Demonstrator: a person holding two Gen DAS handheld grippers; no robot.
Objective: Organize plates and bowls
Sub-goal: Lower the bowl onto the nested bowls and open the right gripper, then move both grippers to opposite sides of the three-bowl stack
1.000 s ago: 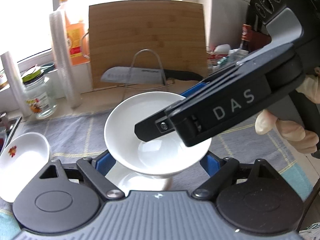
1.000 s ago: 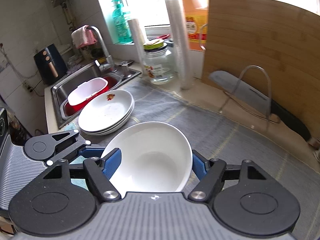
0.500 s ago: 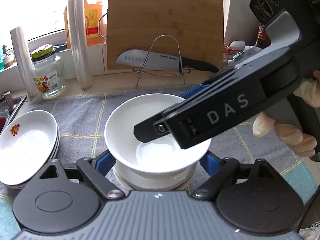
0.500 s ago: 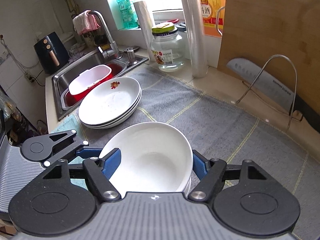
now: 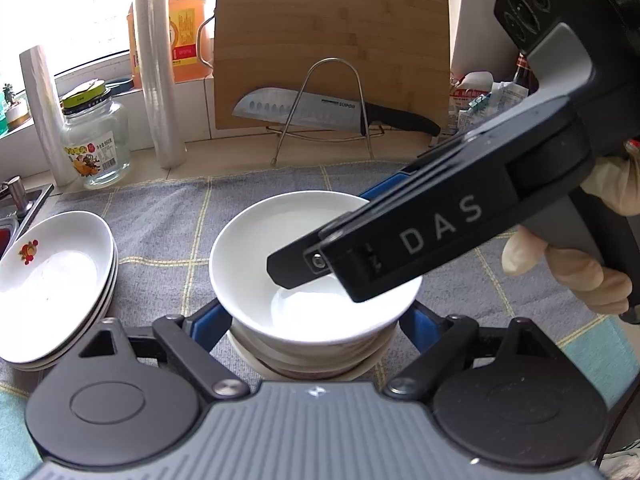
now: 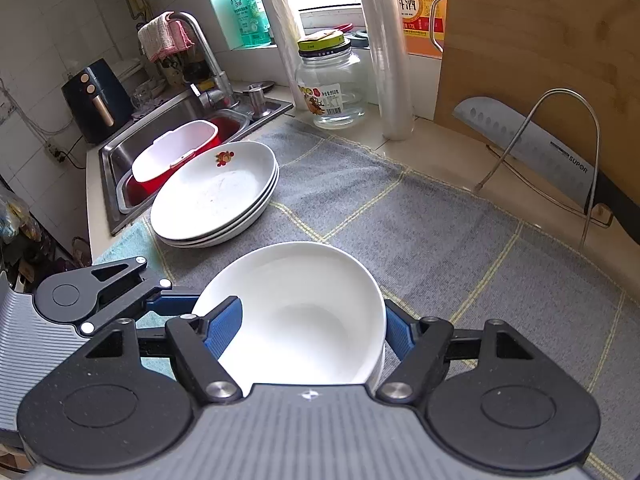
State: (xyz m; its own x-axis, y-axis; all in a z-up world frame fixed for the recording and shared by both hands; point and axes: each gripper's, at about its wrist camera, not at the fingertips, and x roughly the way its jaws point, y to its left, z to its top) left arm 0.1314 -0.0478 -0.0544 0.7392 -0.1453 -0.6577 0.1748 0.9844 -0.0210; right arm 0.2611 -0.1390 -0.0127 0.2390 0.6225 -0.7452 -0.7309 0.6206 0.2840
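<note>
I hold both grippers' fingers clamped on the white bowl [image 5: 312,264] atop the stack [image 5: 316,354]; uneven release could tip it.

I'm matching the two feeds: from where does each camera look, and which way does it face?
Left wrist: on the left tool, facing down-forward at the bowl and cutting board; the right tool and a gloved hand show.
Right wrist: on the right tool, facing the bowl and sink; the left tool shows.
Shared: bowl, plates, knife.
</note>
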